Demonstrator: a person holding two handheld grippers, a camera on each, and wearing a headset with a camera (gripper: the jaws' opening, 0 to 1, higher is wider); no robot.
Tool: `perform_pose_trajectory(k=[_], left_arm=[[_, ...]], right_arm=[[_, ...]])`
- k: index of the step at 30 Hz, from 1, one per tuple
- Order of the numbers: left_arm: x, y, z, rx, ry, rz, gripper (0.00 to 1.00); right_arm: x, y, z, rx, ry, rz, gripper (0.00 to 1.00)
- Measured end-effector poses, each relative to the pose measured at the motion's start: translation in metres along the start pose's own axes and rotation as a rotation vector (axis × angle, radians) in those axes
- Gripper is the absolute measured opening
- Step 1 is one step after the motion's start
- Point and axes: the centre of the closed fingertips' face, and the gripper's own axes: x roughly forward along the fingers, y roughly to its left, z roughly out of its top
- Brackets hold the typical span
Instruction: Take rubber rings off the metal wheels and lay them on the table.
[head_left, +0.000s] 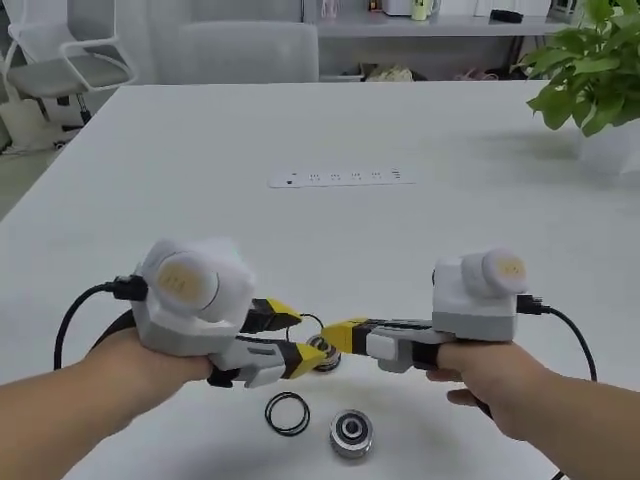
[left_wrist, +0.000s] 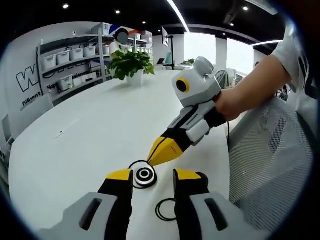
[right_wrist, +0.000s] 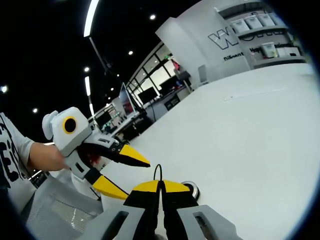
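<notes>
a thin black rubber ring (right_wrist: 158, 171) loops up off the small silver metal wheel (left_wrist: 145, 175) on the white bench (head_left: 330, 130). it is pinched in the right tool (right_wrist: 160, 185), whose jaws are pressed together. the left tool (left_wrist: 154, 176) is spread, with the wheel between its tips. loose black rings (head_left: 287, 413) and a second wheel (head_left: 351, 432) lie just beside them on the bench.

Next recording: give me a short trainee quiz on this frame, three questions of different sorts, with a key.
1. True or false: the left gripper is shut.
2. What does the right gripper pinch at the wheel? A) hub B) ring C) nothing
3. Fill in: the loose ring lies on the table beside a spare ____.
Key: 1 false, it is open. 2 B. 3 wheel, the spare wheel.
</notes>
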Motion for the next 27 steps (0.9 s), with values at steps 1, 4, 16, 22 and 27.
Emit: perform_pose_trajectory(k=[1, 4, 16, 22, 27], left_arm=[[-0.003, 0.000, 0.001, 0.001, -0.005, 0.000, 0.30], [-0.011, -0.002, 0.003, -0.006, -0.020, 0.000, 0.31], [-0.050, -0.006, 0.002, -0.033, -0.068, 0.037, 0.40], [-0.065, -0.005, 0.000, -0.047, -0.084, 0.061, 0.46], [-0.072, -0.007, -0.006, -0.048, -0.081, 0.075, 0.49]], right_arm=[[-0.001, 0.001, 0.001, 0.001, -0.002, 0.003, 0.00], [-0.002, 0.005, 0.001, 0.001, -0.003, 0.010, 0.00], [0.003, 0.021, -0.006, -0.018, 0.026, 0.046, 0.00], [0.005, 0.027, -0.015, -0.026, 0.059, 0.065, 0.00], [0.008, 0.031, -0.021, -0.027, 0.080, 0.078, 0.00]])
